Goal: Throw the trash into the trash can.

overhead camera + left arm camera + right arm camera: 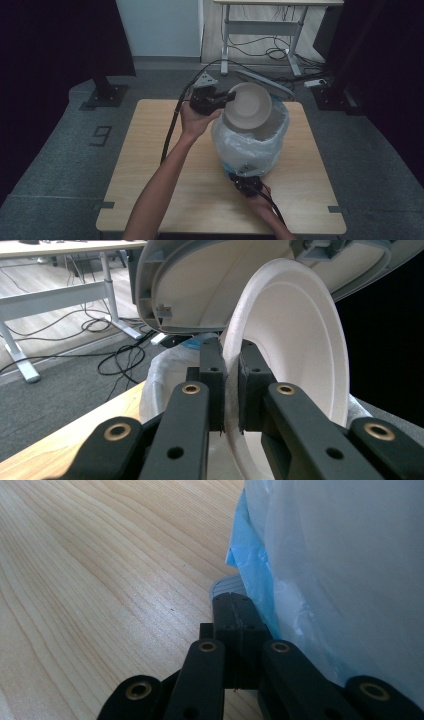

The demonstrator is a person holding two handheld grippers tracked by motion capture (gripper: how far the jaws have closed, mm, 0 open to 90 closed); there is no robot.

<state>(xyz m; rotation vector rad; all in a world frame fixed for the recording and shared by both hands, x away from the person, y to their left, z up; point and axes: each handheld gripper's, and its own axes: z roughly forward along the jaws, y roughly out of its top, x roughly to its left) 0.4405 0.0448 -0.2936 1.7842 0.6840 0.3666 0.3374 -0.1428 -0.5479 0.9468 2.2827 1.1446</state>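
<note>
Over the lined bin (250, 145) — left tongs (227, 97) pinch bowl's (247, 106) rim (lid raised).

Wooden table (160, 190), lined bin (250, 145) on it

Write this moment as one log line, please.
left hand-held gripper: shut on bowl | bowl: over bin | right hand-held gripper: shut

I work in what looks like a lab or office recording space: a light wooden table (165, 200) stands on grey carpet (60, 150), black curtains (45, 40) hang at ten and two o'clock, and a height-adjustable desk (260, 25) (loose cables (265, 50) beneath) stands at twelve.
</note>
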